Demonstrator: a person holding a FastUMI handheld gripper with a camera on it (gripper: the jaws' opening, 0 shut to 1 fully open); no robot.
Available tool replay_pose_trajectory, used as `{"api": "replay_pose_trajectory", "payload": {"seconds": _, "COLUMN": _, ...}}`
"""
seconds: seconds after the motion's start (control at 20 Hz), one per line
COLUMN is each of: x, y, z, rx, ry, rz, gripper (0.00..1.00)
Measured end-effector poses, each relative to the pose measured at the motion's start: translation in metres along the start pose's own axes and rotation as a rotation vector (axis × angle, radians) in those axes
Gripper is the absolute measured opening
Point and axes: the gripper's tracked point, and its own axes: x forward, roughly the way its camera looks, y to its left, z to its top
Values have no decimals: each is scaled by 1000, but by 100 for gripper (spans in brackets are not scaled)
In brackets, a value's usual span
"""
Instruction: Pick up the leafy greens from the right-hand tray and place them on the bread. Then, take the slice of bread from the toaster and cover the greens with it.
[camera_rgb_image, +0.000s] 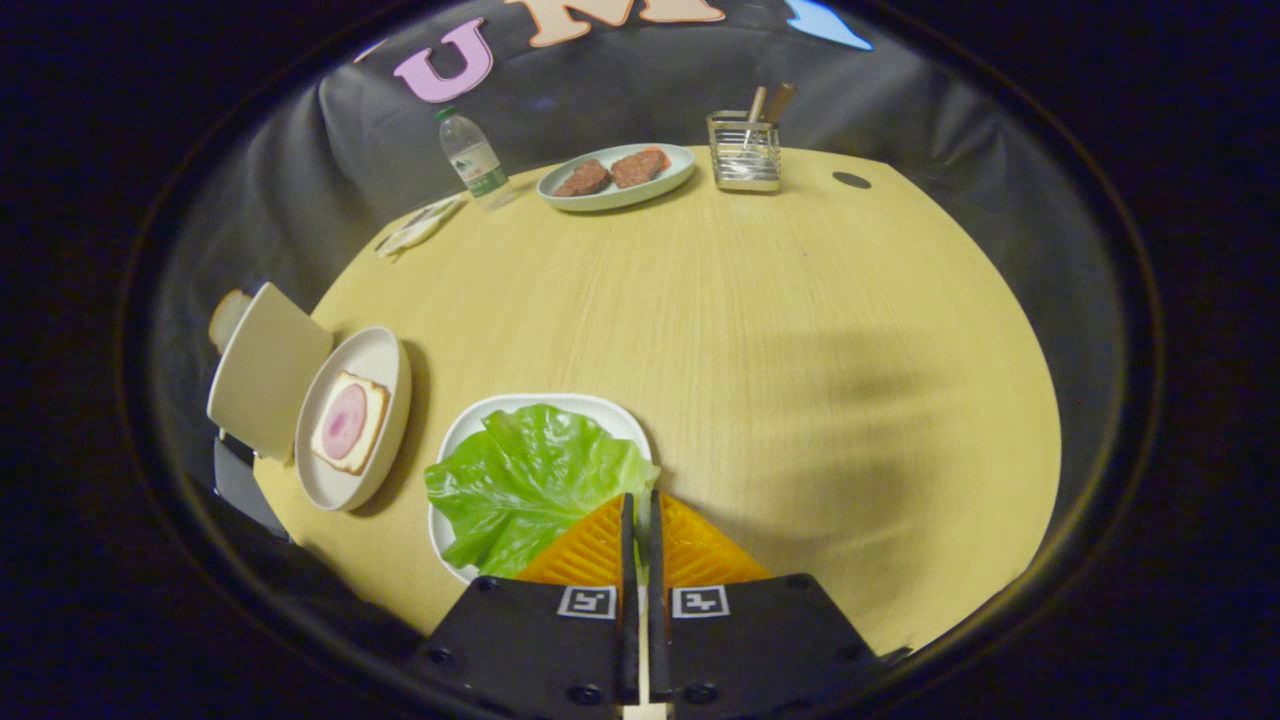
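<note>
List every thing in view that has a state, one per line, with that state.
gripper: fingers nearly together over the lettuce's edge; grip unclear
lettuce leaf: lying on its white tray
bread slice: flat on a plate, round of ham on top, no greens yet
toaster: a slice pokes out behind it
water bottle: upright, capped
far plate: holds two meat patties
utensil holder: upright, handles sticking out

place: staged booth; evidence: cloth wall (640, 90); set wooden table (800, 330)
</note>
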Motion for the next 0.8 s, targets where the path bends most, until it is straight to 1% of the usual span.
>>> {"api": "replay_pose_trajectory", "payload": {"seconds": 0.15, "x": -5, "y": -6, "z": 3, "rx": -39, "ry": -5, "rz": -61, "gripper": 3}}
{"api": "replay_pose_trajectory", "payload": {"seconds": 0.5, "x": -22, "y": -13, "z": 17, "rx": -61, "ry": -28, "rz": -154, "gripper": 4}}
{"api": "replay_pose_trajectory", "payload": {"seconds": 0.8, "x": -33, "y": -26, "z": 24, "rx": -175, "ry": -36, "rz": -278, "gripper": 4}}
